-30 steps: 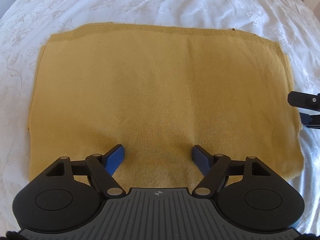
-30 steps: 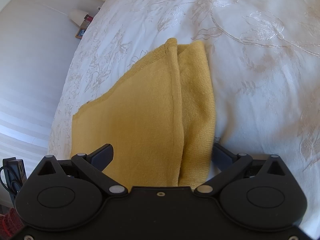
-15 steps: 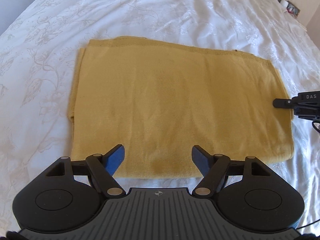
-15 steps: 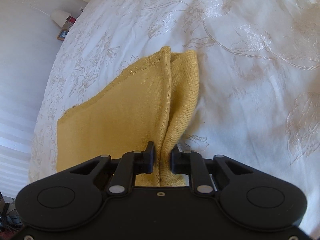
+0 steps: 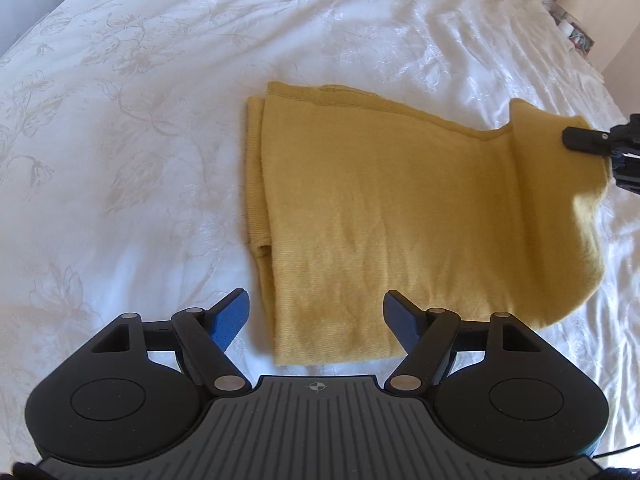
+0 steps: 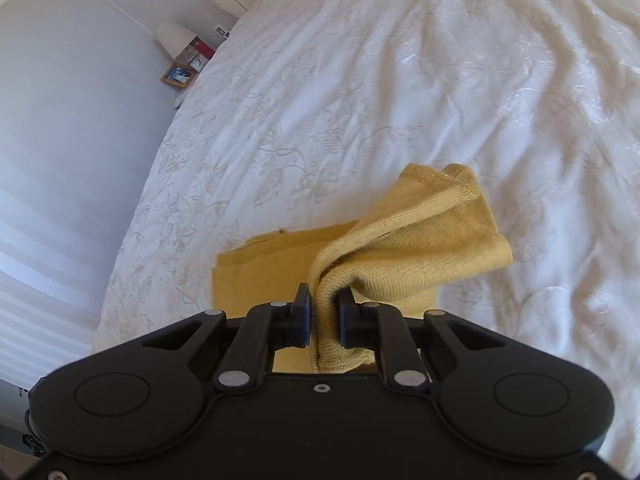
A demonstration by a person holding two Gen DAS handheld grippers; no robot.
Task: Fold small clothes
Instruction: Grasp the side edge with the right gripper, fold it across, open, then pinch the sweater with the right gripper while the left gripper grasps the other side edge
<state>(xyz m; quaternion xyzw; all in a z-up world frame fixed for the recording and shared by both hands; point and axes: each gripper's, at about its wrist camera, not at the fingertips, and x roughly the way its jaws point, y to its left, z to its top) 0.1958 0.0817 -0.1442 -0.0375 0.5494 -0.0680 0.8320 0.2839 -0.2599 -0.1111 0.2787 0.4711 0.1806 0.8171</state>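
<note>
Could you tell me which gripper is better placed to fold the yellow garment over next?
Probably the right gripper: it pinches the yellow garment, jaws closing. The left gripper is open, holding nothing.

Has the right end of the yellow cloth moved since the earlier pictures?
Yes. The yellow cloth's right end has risen off the white bedspread, pinched in the right tongs.
</note>
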